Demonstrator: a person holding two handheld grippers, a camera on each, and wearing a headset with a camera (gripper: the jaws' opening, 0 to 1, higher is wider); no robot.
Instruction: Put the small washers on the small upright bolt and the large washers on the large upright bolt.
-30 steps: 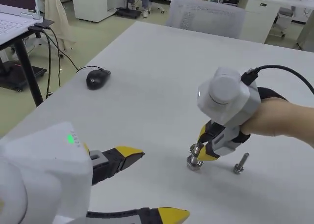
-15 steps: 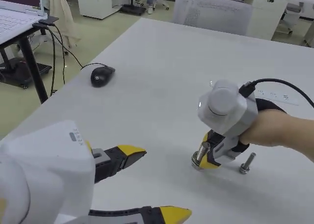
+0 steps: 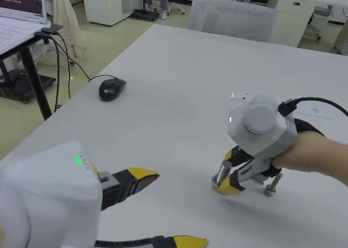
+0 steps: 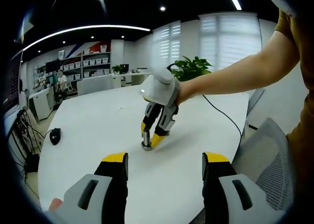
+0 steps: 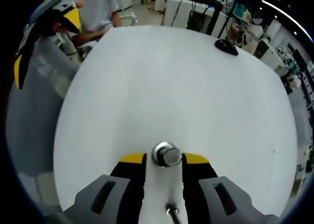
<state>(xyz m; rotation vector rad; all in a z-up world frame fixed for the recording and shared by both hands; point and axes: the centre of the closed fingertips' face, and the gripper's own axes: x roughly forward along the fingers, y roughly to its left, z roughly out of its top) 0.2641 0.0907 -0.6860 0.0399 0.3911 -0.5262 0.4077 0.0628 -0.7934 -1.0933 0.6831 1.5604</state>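
The large bolt [image 3: 220, 173] stands upright on the white desk [image 3: 179, 95], and all places here are given from it. The right gripper [image 3: 227, 175] comes down over it. In the right gripper view the yellow-tipped jaws are nearly closed, one on each side of the large bolt [image 5: 166, 154], and they seem to press on it.

The small bolt [image 3: 272, 184] is just beside the large bolt, on the side of the person's hand [image 3: 315, 153], and it leans a little. In the right gripper view it shows low between the jaws, blurred.

The left gripper [image 3: 169, 208] is well apart from the large bolt, on the near side. Its jaws are wide open and hold nothing, and a small green light glows on its body.

A black mouse [image 3: 111, 87] lies far from the bolt near the desk edge. Beyond it a laptop [image 3: 19, 3] shows lines of text that are too small to read.
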